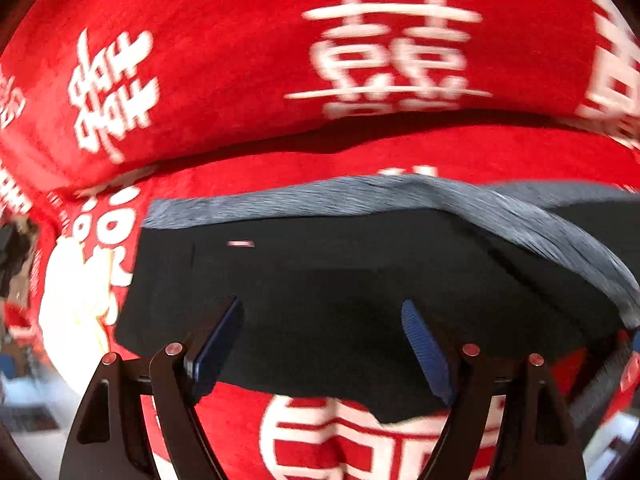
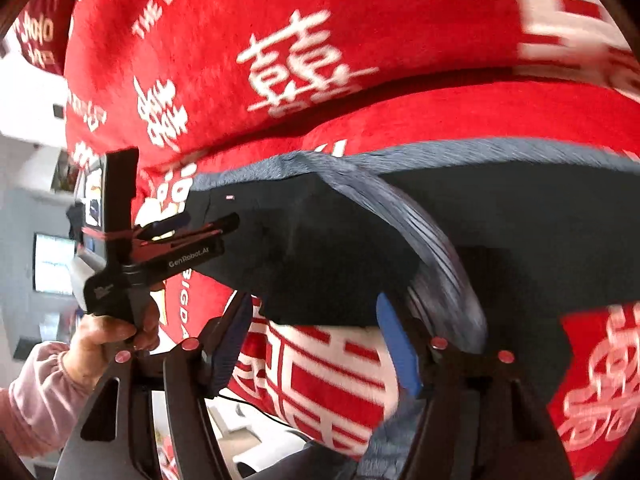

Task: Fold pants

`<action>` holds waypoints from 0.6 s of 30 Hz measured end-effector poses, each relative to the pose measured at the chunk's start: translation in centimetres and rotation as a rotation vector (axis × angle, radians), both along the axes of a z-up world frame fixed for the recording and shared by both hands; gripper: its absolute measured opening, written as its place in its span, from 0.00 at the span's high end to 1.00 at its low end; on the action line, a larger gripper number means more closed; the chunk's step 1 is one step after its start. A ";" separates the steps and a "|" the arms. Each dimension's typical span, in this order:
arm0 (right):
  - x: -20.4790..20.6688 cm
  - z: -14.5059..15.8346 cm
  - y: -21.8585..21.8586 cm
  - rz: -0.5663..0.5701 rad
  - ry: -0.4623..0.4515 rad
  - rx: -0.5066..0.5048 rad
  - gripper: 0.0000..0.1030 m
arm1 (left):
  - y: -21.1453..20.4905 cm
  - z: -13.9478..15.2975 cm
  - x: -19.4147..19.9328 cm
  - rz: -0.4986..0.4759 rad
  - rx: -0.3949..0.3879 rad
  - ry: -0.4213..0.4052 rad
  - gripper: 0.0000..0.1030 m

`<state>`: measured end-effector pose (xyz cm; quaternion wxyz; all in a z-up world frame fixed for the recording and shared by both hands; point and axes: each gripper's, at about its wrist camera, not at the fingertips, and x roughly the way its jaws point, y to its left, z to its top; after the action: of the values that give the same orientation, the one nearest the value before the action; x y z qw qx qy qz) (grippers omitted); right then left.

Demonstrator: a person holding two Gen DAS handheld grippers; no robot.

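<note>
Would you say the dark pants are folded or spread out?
Folded: the dark pants lie doubled, their grey lining turned over on top.

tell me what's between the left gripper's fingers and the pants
Nothing: in the left wrist view the open left gripper hangs over the dark pants, with no other thing between them.

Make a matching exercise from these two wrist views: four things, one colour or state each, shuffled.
Things:
1. pants
2. blanket
3. left tool
4. sleeve

Descriptions:
A. pink
B. red with white characters
C. dark with a grey fleecy lining, lying folded
D. open, holding nothing

Pairs: 1-C, 2-B, 3-D, 4-A
</note>
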<state>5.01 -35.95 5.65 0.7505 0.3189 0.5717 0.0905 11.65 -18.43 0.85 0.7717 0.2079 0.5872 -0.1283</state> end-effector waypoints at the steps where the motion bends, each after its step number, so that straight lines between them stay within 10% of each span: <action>1: -2.1 0.4 -0.6 -0.045 -0.003 -0.006 0.31 | -0.2 0.1 -0.8 -0.030 -0.024 0.006 0.20; 11: -20.2 -5.5 -1.7 -0.448 0.158 0.087 0.31 | -6.4 -1.1 -13.1 -0.390 -0.246 0.243 0.20; 18: -27.3 -11.1 0.6 -0.592 0.221 0.217 0.31 | -11.5 -4.1 -16.9 -0.498 -0.260 0.328 0.20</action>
<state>-22.32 -35.40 -5.41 0.6393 0.5571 0.5193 -0.1062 -5.22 -29.97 -3.28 0.6317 0.2216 0.6135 -0.4189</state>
